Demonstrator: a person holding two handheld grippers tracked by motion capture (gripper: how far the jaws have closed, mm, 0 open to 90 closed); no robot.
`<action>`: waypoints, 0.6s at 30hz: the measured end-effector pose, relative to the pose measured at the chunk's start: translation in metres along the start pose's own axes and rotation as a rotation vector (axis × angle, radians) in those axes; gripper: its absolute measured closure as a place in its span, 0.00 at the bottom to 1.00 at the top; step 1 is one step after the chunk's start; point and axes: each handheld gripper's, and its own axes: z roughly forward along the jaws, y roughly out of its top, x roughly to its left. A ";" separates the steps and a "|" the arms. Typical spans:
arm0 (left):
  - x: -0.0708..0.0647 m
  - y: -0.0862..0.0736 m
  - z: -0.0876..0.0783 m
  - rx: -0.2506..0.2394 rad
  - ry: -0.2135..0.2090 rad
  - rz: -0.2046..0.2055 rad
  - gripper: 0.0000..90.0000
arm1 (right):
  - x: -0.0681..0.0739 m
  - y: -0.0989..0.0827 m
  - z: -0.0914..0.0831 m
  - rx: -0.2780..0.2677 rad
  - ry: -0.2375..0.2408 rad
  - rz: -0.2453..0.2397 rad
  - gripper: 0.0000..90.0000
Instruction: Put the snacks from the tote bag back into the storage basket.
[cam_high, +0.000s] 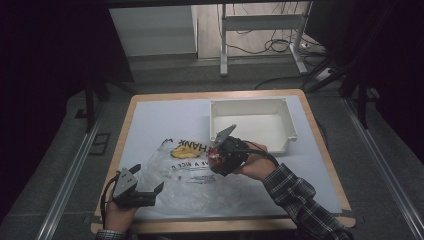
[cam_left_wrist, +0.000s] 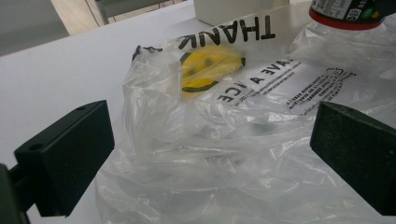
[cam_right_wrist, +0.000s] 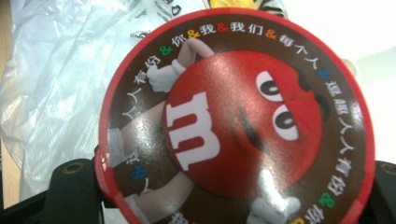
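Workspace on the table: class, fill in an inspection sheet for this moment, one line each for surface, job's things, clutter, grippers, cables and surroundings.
Surface: white table top with a wooden edge, lit from above.
Job's things: clear plastic bag printed with a yellow smiley lies crumpled at the front; round red-rimmed M&M's container is held above it; empty white bin sits at the back right.
Clutter: nothing seen.
Grippers: left gripper is open at the bag's near edge, jaws either side of the plastic; right gripper is clamped on the container.
Cables: black cable trails from the right gripper; loose wires lie on the floor behind.
Surroundings: dark room, grey floor, white desk frame beyond the table.
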 end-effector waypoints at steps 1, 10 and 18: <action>0.000 0.000 0.000 0.000 0.000 0.000 0.00 | -0.001 -0.001 -0.001 0.003 -0.004 0.002 0.28; 0.000 0.000 0.000 0.001 0.001 0.001 0.00 | -0.011 -0.014 -0.013 0.009 -0.024 0.026 0.28; 0.000 0.000 0.000 0.002 0.001 0.001 0.00 | -0.022 -0.021 -0.020 0.004 -0.039 0.051 0.28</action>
